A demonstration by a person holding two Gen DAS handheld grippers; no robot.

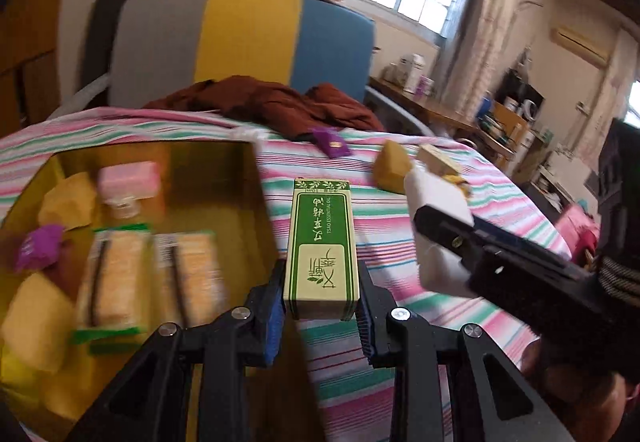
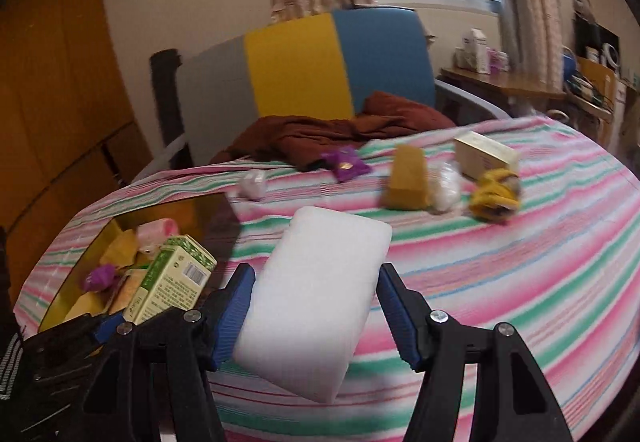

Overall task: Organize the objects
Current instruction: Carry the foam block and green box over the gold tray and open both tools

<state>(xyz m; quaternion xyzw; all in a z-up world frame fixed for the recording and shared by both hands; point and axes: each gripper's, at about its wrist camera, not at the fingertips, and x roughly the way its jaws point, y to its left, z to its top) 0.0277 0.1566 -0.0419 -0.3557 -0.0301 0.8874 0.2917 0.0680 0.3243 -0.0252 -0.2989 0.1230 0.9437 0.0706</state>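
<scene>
Left hand-held gripper is clamped on a green-and-cream carton — held in the air just right of the gold tin, above the striped surface. Right hand-held gripper is clamped on a white foam block, also lifted off the cloth, just beside the left one. The tin holds cracker packs, a pink case and a purple wrapper. Left out on the surface: purple packet, mustard block, cream box, yellow item — well apart from the tin.
</scene>
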